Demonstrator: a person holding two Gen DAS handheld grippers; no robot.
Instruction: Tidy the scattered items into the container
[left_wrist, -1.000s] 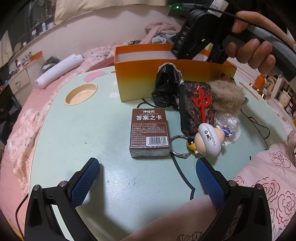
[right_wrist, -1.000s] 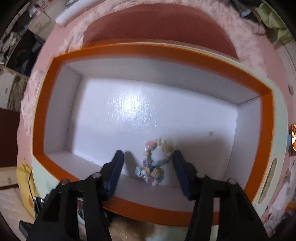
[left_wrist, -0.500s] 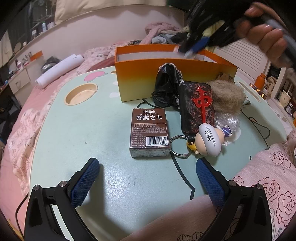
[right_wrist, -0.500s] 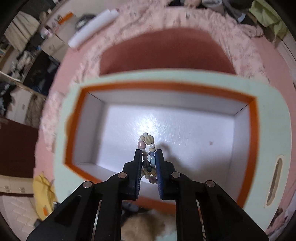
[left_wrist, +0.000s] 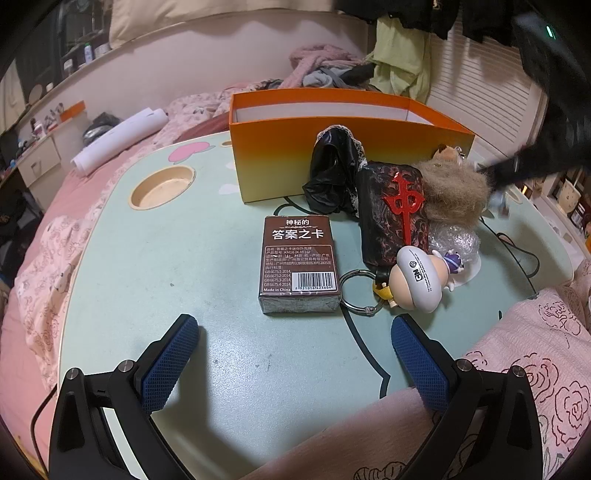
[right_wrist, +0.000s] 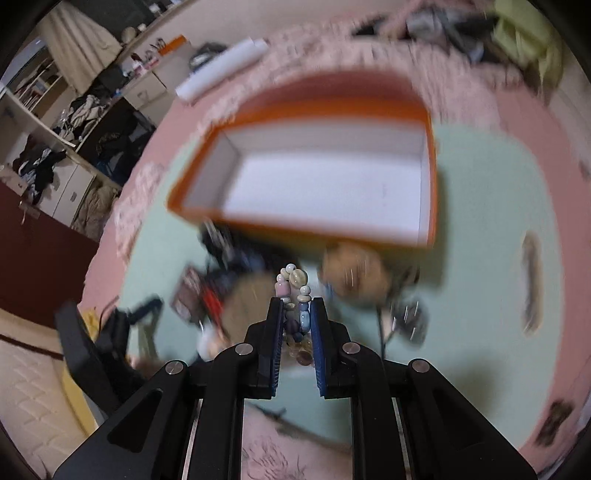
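Note:
My right gripper (right_wrist: 297, 306) is shut on a pastel bead bracelet (right_wrist: 293, 282), whose beads stick out past the fingertips. It hangs above the blurred pile of items in front of the orange box (right_wrist: 303, 230); the box's white inside shows nothing in it. In the left wrist view my left gripper (left_wrist: 295, 332) stands open, low over the table. Ahead of it lie a brown card pack (left_wrist: 298, 258), a figurine keychain (left_wrist: 417, 280), a dark pouch with a red ornament (left_wrist: 391, 214), a fur ball (left_wrist: 454, 188) and a black cloth (left_wrist: 332, 173) against the orange box (left_wrist: 332, 155).
The pale green table (left_wrist: 166, 277) has a round cup recess (left_wrist: 161, 186) at the left. A black cable (left_wrist: 517, 251) crosses its right side, near bubble wrap (left_wrist: 456, 240). Pink bedding (left_wrist: 535, 350) surrounds the table, with a white paper roll (left_wrist: 118, 140) behind.
The right gripper shut on the bracelet lying inside the box, then lifted it out and drew back over the items in front. The left gripper and table items stayed put.

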